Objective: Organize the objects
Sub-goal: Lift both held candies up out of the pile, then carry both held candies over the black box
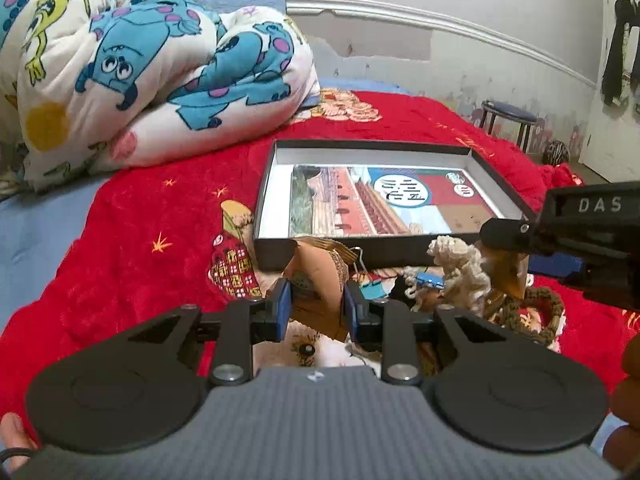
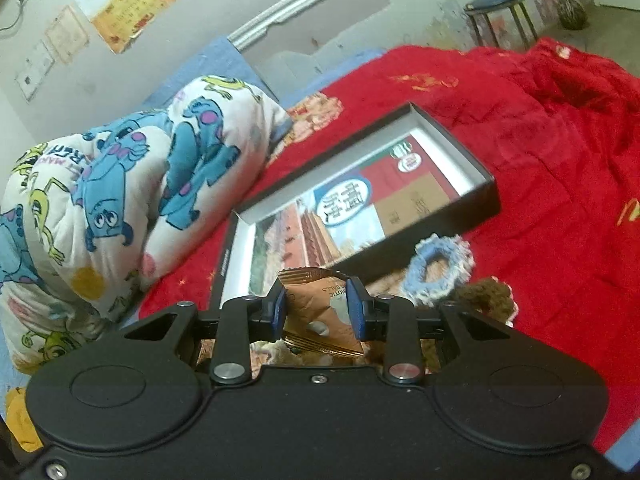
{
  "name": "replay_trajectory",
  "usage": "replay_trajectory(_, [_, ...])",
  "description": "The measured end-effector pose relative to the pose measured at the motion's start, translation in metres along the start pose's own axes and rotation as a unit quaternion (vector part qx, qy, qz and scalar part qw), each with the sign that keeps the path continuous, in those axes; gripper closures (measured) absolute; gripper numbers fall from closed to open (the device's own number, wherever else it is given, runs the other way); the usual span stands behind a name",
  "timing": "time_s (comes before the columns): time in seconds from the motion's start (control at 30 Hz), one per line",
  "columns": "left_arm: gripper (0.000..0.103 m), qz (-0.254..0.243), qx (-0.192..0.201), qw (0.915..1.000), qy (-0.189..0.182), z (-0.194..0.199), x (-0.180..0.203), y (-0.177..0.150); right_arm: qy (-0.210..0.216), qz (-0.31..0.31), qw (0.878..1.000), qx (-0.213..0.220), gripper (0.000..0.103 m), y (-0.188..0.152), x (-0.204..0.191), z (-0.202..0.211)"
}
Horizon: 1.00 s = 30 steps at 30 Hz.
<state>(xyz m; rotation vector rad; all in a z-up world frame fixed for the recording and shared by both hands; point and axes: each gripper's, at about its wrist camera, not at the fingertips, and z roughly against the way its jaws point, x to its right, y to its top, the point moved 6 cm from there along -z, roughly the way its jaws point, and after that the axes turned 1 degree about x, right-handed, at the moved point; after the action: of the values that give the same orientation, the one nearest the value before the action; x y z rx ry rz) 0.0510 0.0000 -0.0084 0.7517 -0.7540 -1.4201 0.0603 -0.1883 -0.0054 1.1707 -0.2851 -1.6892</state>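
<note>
You had each hand-held gripper, left (image 1: pixel 316 304) and right (image 2: pixel 316 308), clamped on one crinkled bronze foil snack packet (image 2: pixel 320 312), poised just before the shallow black cardboard box (image 2: pixel 486 196) on the bed, presumably for boxing.

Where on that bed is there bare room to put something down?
Free: red blanket between the cartoon-print quilt and the shallow black box. Crowded: the box's near edge, piled with a brown packet, cream yarn and clips.
</note>
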Motion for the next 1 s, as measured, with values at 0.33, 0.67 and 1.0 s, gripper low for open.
replay_trajectory(0.33, [0.071, -0.02, 0.043, 0.9989, 0.004, 0.019, -0.005, 0.031, 0.041, -0.034, 0.999, 0.005, 0.073, 0.006, 0.003, 0.002])
replay_trajectory(0.67, [0.071, 0.002, 0.004, 1.0, -0.008, 0.001, -0.001, 0.001, -0.105, 0.065, 0.991, -0.05, 0.072, -0.011, 0.015, -0.01])
replay_trajectory(1.0, [0.071, -0.002, 0.018, 0.9998, -0.005, 0.002, 0.001, 0.006, -0.112, 0.155, 0.982, 0.003, 0.072, -0.009, -0.008, 0.007])
